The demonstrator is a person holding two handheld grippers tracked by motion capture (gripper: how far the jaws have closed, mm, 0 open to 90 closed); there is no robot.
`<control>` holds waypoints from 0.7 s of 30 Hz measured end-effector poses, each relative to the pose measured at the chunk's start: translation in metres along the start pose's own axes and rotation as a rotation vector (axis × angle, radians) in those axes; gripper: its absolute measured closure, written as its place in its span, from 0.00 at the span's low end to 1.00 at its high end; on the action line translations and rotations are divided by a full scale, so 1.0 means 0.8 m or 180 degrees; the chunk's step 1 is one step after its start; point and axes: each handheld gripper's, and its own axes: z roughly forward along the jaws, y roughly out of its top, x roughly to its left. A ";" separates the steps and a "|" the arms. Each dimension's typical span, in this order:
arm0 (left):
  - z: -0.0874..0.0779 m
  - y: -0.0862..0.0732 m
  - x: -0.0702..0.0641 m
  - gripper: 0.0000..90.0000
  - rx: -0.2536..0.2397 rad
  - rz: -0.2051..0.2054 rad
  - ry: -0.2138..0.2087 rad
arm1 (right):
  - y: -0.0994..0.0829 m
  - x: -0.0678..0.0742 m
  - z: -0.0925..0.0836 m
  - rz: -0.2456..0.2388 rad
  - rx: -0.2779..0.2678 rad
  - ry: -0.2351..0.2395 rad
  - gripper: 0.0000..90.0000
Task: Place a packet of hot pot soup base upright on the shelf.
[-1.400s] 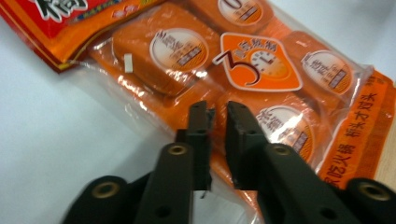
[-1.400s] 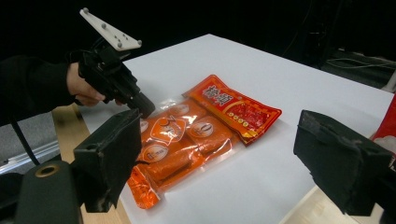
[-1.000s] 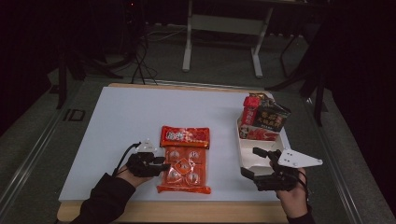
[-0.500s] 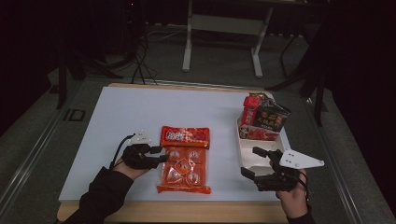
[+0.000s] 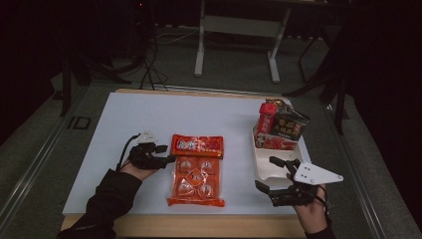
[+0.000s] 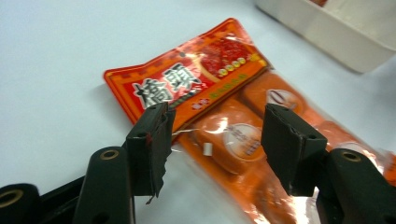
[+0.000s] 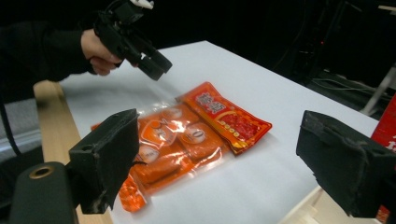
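L tongs (image 5: 166, 154) point level at the snack pack's (image 5: 196, 172) left edge, jaws just been opening, nothing between them. R tongs (image 5: 276, 172) held low near the tray (image 5: 263, 164), jaws released, empty.

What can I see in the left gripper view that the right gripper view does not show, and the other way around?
Left gripper view alone: the left gripper close up, its jaws open, nothing pressed between them, and a white tray wall behind. Right gripper view alone: the open right gripper, the hand that holds the left gripper above the table, and the dark room. Both: the orange snack pack lying flat on the white table.
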 end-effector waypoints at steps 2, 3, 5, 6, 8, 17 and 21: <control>0.005 0.000 0.007 0.48 -0.0008 -0.0029 0.0062 | -0.001 0.000 0.001 0.0002 0.0008 -0.0001 0.14; 0.006 0.001 0.009 0.48 -0.0008 -0.0044 0.0072 | -0.001 0.000 0.000 0.0017 -0.0012 -0.0005 0.14; 0.012 0.001 0.016 0.48 0.0005 -0.0064 0.0120 | 0.000 0.000 0.000 0.0082 -0.0002 0.0017 0.15; 0.015 0.000 0.019 0.48 0.0010 -0.0087 0.0128 | 0.000 0.000 -0.001 0.0098 0.0002 0.0002 0.14; 0.022 0.000 0.026 0.48 0.0032 -0.0098 0.0169 | 0.000 0.001 -0.001 0.0090 0.0008 -0.0029 0.12; 0.046 0.000 0.046 0.48 0.0112 -0.0219 0.0288 | -0.001 0.005 0.002 0.0059 0.0021 -0.0045 0.12; 0.059 0.002 0.050 0.48 0.0155 -0.0208 0.0316 | -0.002 0.007 0.006 0.0031 0.0071 -0.0032 0.13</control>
